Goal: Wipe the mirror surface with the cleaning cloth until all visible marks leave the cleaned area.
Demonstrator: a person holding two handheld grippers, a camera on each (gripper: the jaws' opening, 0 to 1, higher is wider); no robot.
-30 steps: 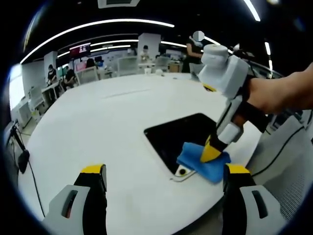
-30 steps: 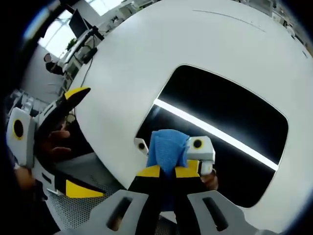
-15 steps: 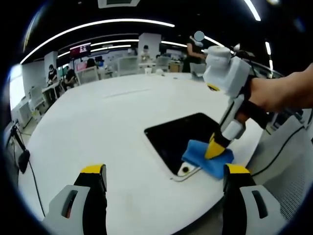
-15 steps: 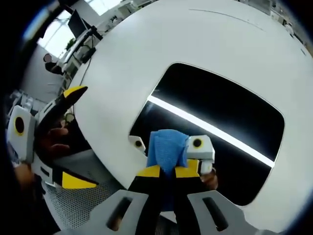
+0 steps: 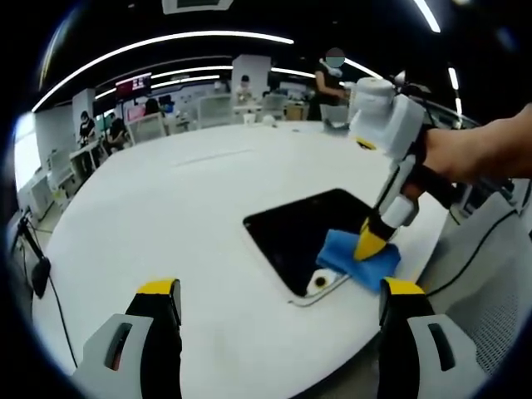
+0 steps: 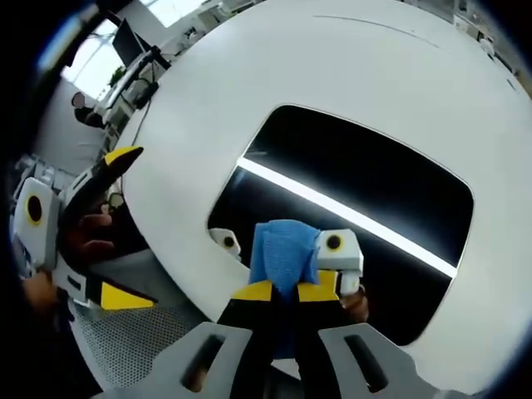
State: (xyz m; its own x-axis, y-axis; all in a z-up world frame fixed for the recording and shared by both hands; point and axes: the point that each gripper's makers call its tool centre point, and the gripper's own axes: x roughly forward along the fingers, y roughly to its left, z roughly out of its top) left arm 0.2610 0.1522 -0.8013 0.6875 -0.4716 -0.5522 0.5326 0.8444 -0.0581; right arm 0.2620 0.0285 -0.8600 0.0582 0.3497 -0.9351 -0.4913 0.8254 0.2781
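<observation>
Counter: we see a large round white counter [image 5: 158,216] carrying everything; its surface also spreads behind the mirror in the right gripper view [image 6: 349,75].
Room: beyond the counter, in the left gripper view, we see an office with long ceiling lights, desks and a few people, too small to tell more.
Mirror: a dark rounded-rectangle mirror [image 5: 307,233] lies flat on the counter near its edge; in the right gripper view the mirror [image 6: 366,187] reflects one bright strip of ceiling light across its face.
Containers: we make out no bin, tray or box on the counter.
Right gripper: in the left gripper view the right gripper [image 5: 370,245], held in a person's hand [image 5: 465,158], points steeply down at the mirror's near corner; in its own view [image 6: 284,291] the fingers are pressed together, pinching the cloth.
Left gripper: its fingers [image 5: 158,303] stand spread wide apart with nothing between them, above the counter's near edge; the mirror and cloth lie well ahead of them, toward the right finger.
Cleaning cloth: the blue cleaning cloth [image 5: 362,262] sits under the right gripper's yellow tips, resting on the mirror's near corner and overhanging its edge; in the right gripper view the cloth [image 6: 284,253] sticks up from between the fingers, over the glass.
</observation>
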